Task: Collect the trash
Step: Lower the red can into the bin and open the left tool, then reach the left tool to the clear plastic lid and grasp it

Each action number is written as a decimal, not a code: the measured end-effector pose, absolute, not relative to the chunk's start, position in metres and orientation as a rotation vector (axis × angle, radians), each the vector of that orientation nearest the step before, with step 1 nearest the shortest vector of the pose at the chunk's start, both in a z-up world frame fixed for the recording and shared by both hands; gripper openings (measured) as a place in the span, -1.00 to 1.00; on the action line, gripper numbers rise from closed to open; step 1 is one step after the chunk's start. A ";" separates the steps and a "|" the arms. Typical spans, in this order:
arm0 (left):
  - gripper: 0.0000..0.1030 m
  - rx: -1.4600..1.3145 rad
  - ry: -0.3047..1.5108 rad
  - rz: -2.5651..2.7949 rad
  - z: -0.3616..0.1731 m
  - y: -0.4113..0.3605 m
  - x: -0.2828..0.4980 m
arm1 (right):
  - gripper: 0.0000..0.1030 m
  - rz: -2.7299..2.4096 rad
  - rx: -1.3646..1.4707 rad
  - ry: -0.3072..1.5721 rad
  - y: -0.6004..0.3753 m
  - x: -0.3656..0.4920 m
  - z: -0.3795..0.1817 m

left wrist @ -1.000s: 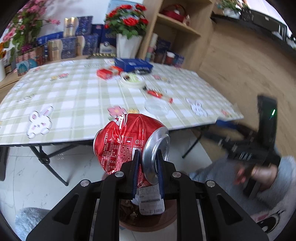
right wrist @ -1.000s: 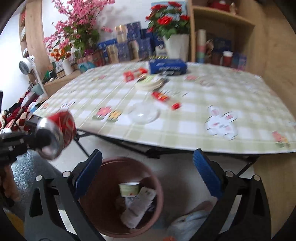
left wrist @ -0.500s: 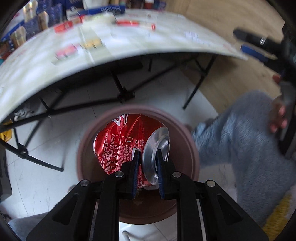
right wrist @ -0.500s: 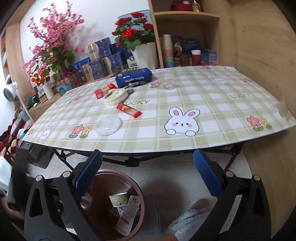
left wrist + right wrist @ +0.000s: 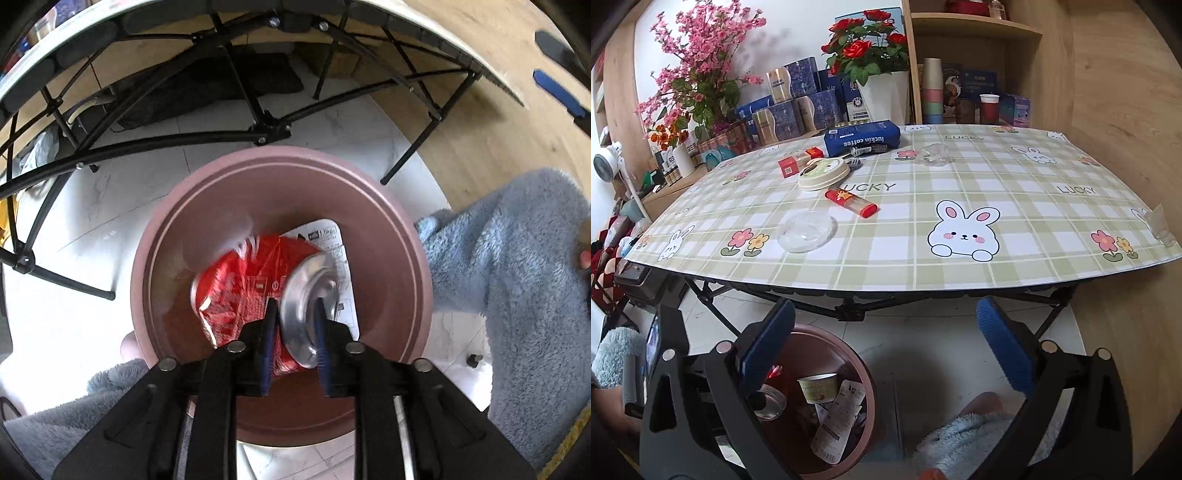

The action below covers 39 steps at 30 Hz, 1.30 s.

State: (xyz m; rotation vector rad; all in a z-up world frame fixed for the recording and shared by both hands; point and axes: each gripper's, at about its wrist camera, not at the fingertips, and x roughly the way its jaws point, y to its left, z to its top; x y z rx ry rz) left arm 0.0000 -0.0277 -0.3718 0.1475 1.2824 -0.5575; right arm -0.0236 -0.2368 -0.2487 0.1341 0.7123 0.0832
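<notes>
The left gripper (image 5: 293,325) is directly over the round pinkish-brown bin (image 5: 221,192) on the floor, its fingers parted a little around the rim of a crumpled red can (image 5: 240,291); motion blur suggests the can is slipping free, though I cannot tell for certain. The bin already holds a paper cup (image 5: 817,387) and a glossy printed wrapper (image 5: 836,424). The right gripper (image 5: 886,350) hangs spread wide and empty. Left on the checked vinyl counter (image 5: 1015,177): a clear plastic lid (image 5: 805,232), a red packet (image 5: 851,198), a beige lid (image 5: 823,174), a blue box (image 5: 861,137).
</notes>
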 end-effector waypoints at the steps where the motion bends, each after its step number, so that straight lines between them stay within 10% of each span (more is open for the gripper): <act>1: -0.17 0.134 1.272 -0.560 -0.369 -0.026 -0.001 | 0.89 0.081 0.139 0.714 -0.237 -0.023 -0.249; 14: 0.77 0.132 0.972 -0.480 -0.313 -0.020 -0.012 | 0.89 0.055 0.162 0.722 -0.242 -0.022 -0.251; 39: 0.87 0.072 0.772 -0.461 -0.221 -0.055 0.067 | 0.89 0.110 0.339 0.666 -0.261 -0.015 -0.252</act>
